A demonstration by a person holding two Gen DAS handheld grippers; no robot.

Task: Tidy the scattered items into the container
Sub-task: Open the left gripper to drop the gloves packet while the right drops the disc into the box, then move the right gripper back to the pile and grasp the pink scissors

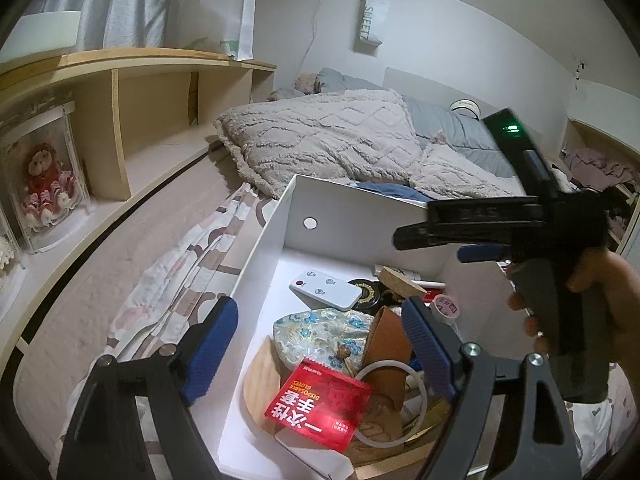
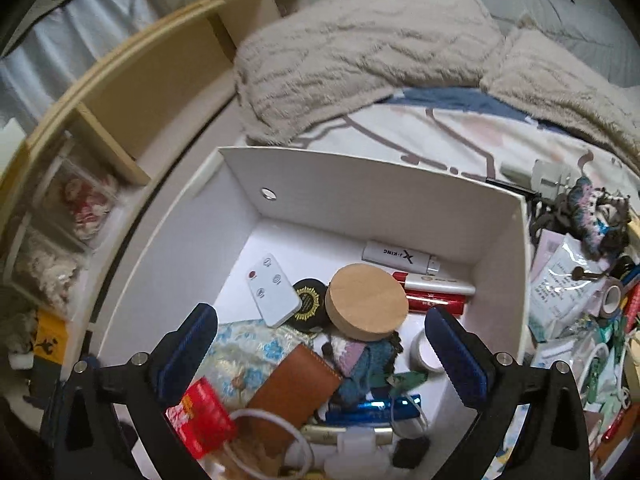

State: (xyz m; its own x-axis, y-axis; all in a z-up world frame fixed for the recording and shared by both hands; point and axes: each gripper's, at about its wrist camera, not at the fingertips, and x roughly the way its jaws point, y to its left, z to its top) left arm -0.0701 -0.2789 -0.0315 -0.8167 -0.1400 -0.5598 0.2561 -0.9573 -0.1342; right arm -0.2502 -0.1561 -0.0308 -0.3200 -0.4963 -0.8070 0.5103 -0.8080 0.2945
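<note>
A white box [image 1: 332, 208] [image 2: 360, 200] stands on the bed and holds several items: a white remote [image 1: 326, 288] [image 2: 272, 292], a round wooden lid [image 2: 368, 300], a floral pouch [image 1: 320, 332] [image 2: 248, 348], a brown wallet [image 2: 296, 384], a red glove packet [image 1: 320, 404] [image 2: 200, 416] and a blue pen [image 2: 372, 406]. My left gripper [image 1: 320, 354] hangs open over the box's near left corner, touching nothing. My right gripper [image 2: 324, 354] [image 1: 440, 244], held by a hand, is wide open above the box with nothing between its pads.
Loose items lie on the sheet right of the box: a plastic bag [image 2: 560, 292], a tape roll [image 2: 612, 300] and a hair claw [image 2: 596, 208]. A fluffy beige blanket [image 1: 320, 136] lies behind the box. Wooden shelves [image 1: 120, 120] with a boxed doll [image 1: 44, 184] run along the left.
</note>
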